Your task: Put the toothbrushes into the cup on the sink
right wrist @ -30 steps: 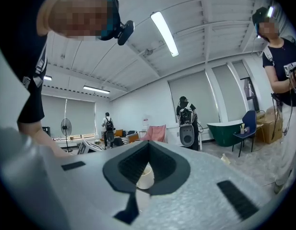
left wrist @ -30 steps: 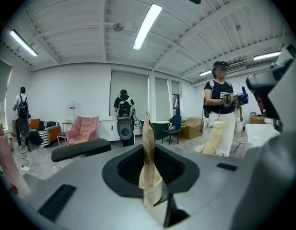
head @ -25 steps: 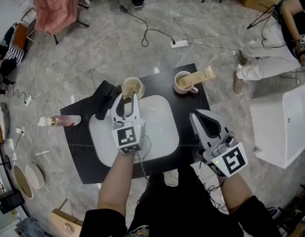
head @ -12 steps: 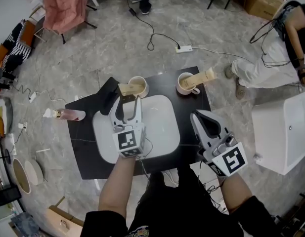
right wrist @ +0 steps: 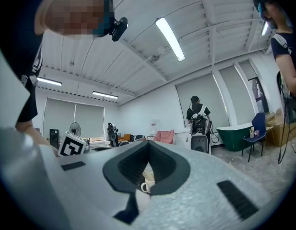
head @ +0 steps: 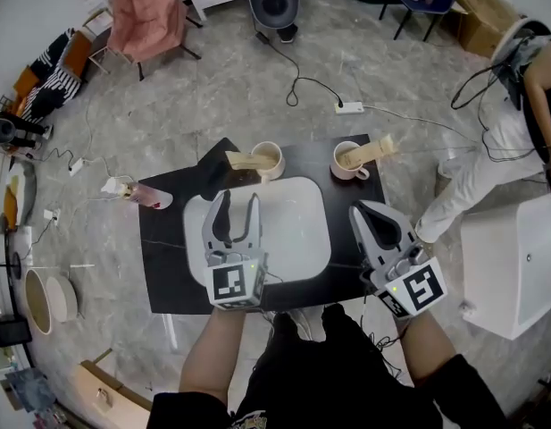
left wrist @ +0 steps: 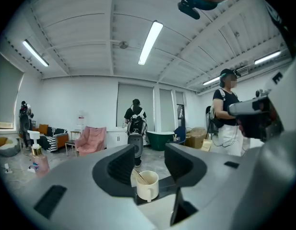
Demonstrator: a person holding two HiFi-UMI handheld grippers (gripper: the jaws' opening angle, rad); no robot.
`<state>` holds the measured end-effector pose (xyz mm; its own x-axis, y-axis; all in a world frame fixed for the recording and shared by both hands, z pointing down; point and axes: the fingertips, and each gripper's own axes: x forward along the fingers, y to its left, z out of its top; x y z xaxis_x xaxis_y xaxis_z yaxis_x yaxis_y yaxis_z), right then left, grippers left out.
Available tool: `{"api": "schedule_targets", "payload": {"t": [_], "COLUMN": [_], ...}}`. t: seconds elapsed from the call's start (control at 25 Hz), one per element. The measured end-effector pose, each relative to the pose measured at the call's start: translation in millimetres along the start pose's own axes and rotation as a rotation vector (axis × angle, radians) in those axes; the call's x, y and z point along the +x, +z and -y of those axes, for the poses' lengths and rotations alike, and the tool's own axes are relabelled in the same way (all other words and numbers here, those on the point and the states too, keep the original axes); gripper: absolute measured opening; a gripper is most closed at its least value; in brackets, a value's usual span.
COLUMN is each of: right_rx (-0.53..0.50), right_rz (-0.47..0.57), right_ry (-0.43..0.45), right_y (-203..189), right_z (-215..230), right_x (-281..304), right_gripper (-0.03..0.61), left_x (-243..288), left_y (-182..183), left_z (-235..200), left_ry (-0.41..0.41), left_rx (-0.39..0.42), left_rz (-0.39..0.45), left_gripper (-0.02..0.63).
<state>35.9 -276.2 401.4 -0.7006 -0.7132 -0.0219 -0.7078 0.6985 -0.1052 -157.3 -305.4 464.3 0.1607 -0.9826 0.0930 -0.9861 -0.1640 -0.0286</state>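
Inspector: Withdrawn from the left cup (head: 268,159), the left tool (head: 239,197) has just spread its jaws, nothing between them; a toothbrush (head: 242,160) rests in that cup.
Clerk: And the right tool (head: 360,209)?
Inspector: Pressed together, empty.

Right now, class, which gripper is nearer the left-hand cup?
Left. The left gripper is above the sink, just short of that cup; the right gripper is off to its right, below the other cup in the head view.
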Motion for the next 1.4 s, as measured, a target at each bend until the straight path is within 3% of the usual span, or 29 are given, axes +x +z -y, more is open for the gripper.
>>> {"api": "schedule_targets", "payload": {"t": [0.24, 0.64, 0.84, 1.08, 1.4], "right_rx": [-0.002, -0.006, 0.008, 0.024, -0.004], "right_rz": [0.023, 0.030, 0.027, 0.032, 0.027], "right_ry": [0.072, 0.260, 0.306, 0.294, 0.142], "right_y": [15, 23, 19, 15, 5], "right_z": [-13, -48, -74, -110, -184], "right_x": [-9, -12, -10, -11, -34], "right_gripper": [0.006, 0.006, 0.006, 0.005, 0.006], "left_x": [-53, -136, -172, -201, -258], "left_y": [54, 82, 82, 81, 66], "left_z": [5, 25, 21, 9, -18], "left_ry": [0.069, 0.163, 0.196, 0.169, -0.004], "left_rx": [-0.018, 0.008, 0.019, -0.004, -0.035], "left_rz": [0.035, 0.050, 0.047, 0.064, 0.074], "left_gripper": [0.028, 0.005, 0.005, 0.005, 0.005]}}
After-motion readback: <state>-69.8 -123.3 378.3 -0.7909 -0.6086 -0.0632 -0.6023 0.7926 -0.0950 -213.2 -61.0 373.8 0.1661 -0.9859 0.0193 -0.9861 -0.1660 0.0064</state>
